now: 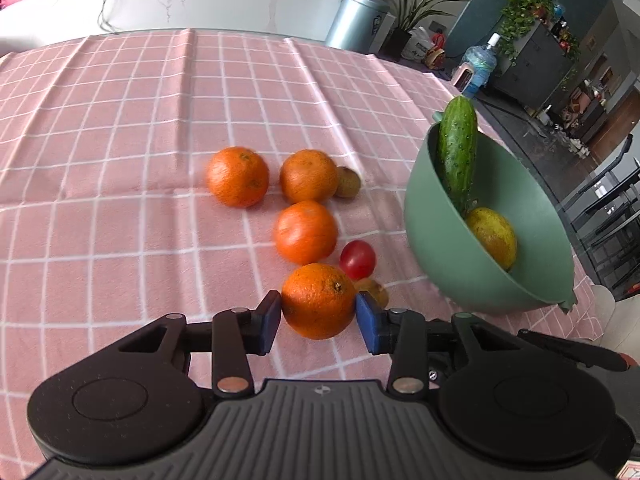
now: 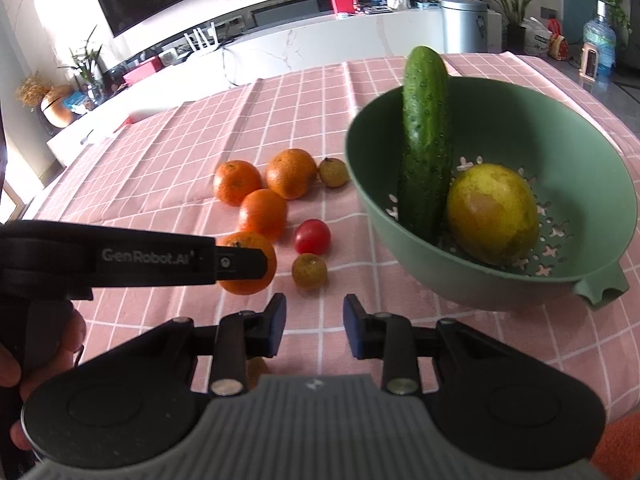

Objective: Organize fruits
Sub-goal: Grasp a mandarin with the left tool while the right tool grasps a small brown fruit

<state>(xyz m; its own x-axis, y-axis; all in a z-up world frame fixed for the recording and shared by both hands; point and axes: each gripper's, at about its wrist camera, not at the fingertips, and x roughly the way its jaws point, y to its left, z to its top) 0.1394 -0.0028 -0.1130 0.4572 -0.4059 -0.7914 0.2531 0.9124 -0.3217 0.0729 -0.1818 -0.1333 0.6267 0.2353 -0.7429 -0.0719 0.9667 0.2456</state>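
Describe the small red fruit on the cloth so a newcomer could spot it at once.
Start at the green colander on the pink checked tablecloth. Beside it lies a cluster of oranges; the cherry tomato sits on the cluster's colander side. It is the only red, glossy piece there.

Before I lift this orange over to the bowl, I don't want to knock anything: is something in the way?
Yes. A cherry tomato and a small brown fruit lie between the orange, held in the left gripper, and the bowl. Lifted above them, nothing else visible blocks it.
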